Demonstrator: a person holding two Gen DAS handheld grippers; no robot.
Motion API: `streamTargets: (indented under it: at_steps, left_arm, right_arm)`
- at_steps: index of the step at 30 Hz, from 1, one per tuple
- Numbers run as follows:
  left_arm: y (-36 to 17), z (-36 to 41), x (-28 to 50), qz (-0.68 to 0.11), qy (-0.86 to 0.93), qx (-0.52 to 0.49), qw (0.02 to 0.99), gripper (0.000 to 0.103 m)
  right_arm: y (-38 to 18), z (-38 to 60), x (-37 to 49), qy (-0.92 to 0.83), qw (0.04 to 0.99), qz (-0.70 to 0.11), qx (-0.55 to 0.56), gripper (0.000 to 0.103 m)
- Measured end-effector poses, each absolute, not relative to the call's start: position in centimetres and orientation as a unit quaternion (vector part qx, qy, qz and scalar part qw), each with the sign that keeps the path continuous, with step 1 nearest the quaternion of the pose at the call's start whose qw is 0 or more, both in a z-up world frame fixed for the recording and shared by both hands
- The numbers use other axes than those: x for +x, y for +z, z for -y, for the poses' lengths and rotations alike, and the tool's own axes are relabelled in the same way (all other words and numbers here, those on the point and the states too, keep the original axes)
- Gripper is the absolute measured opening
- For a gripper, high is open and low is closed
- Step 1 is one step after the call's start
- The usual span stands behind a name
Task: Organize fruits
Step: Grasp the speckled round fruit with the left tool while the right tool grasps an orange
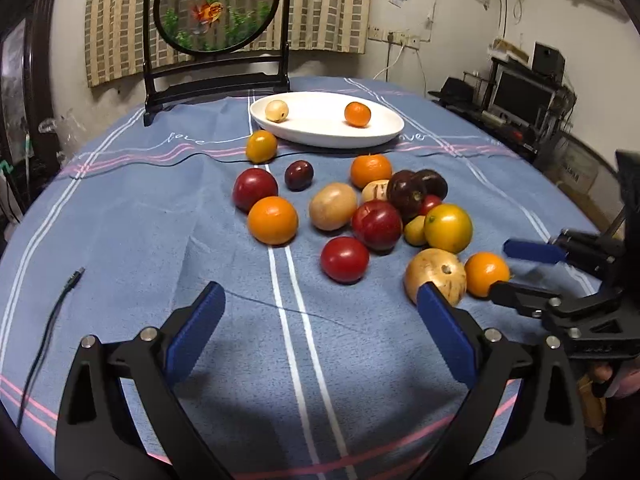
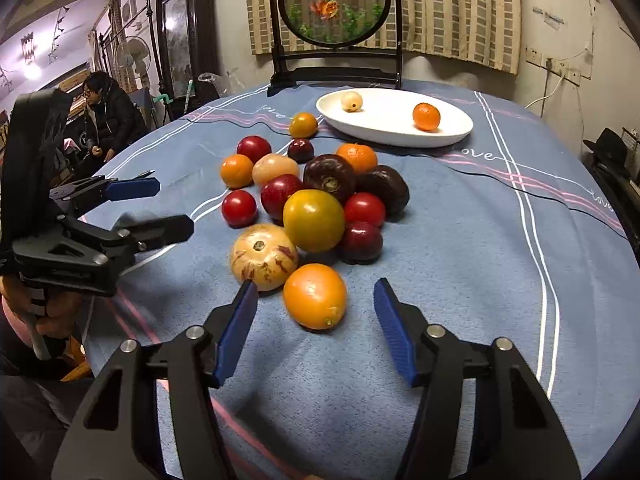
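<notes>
Up close, the right hand-held gripper (image 2: pixel 316 306) stands parted around an orange (image 2: pixel 315 295) on the blue-clothed counter (image 2: pixel 460 260), its pads not touching the fruit. The left hand-held gripper (image 1: pixel 320 308) gapes wide over bare cloth. A mixed fruit pile (image 2: pixel 320 200) lies just beyond; the white plate (image 2: pixel 400 136) holds two fruits.

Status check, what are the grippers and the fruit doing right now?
Left gripper open, empty. Right gripper open around the nearest orange, pads not touching. White dish holds two fruits; the pile waits on the cloth. Path clear.
</notes>
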State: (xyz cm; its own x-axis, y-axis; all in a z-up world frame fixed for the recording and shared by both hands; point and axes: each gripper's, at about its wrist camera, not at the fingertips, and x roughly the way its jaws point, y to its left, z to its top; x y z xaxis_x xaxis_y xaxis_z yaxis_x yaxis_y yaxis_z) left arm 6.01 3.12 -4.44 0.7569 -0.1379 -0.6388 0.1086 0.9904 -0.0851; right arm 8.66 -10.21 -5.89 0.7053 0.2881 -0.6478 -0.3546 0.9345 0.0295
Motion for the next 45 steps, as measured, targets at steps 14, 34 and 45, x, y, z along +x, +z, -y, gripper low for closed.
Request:
streamTargets:
  at_steps: [14,34,45]
  left_arm:
    - [-4.7,-3.9,6.4,-0.351,-0.076,-0.057,0.931,0.098]
    - [-4.6,0.8,7.2,-0.365,-0.161,0.009,0.917,0.073]
    - [-5.5,4.5,8.9,-0.396,-0.19,0.067,0.896,0.048]
  right_arm:
    - [-6.2,9.3,9.0,0.169,0.915,-0.359,-0.067,0.04]
    - [-5.6,12.9,8.7,0.176,0.925,-0.335,0.037,0.037]
    - [-5.4,14.1,8.6,0.176,0.925,-0.331,0.066,0.037]
